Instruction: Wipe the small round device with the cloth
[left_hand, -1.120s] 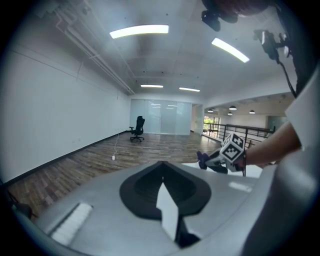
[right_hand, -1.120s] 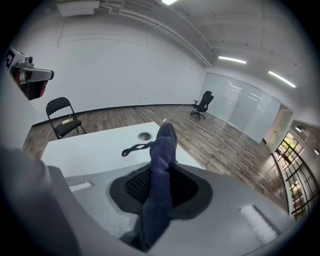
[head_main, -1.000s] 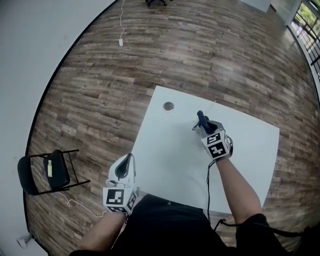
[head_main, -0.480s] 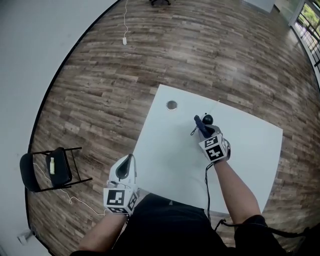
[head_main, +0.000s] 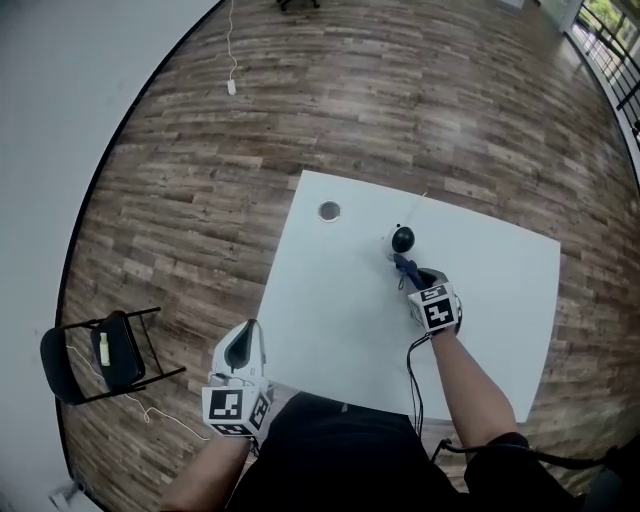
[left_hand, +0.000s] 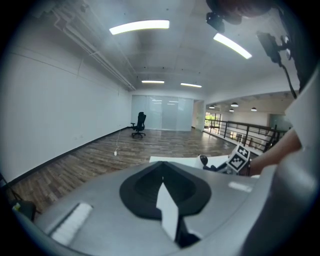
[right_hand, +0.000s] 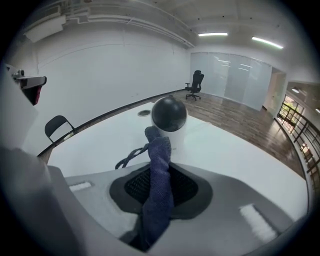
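Observation:
The small round device (head_main: 402, 240), a black ball on a white base, stands near the middle of the white table (head_main: 330, 300). My right gripper (head_main: 415, 279) is just on its near side, shut on a dark blue cloth (head_main: 404, 266). In the right gripper view the cloth (right_hand: 159, 160) sticks up from the jaws. Its tip reaches the foot of the device (right_hand: 169, 114); whether they touch is unclear. My left gripper (head_main: 249, 332) hangs off the table's near-left corner. Its jaws (left_hand: 162, 180) are shut on nothing.
A round hole (head_main: 329, 211) sits in the table near its far-left corner. A thin white cable (head_main: 418, 204) runs from the device to the far edge. On the wooden floor at left stands a black folding chair (head_main: 100, 350).
My right gripper has sunk and drawn back toward me with the cloth. The device, hidden behind the cloth a second ago, now shows whole beyond its tip. The left gripper has hardly moved.

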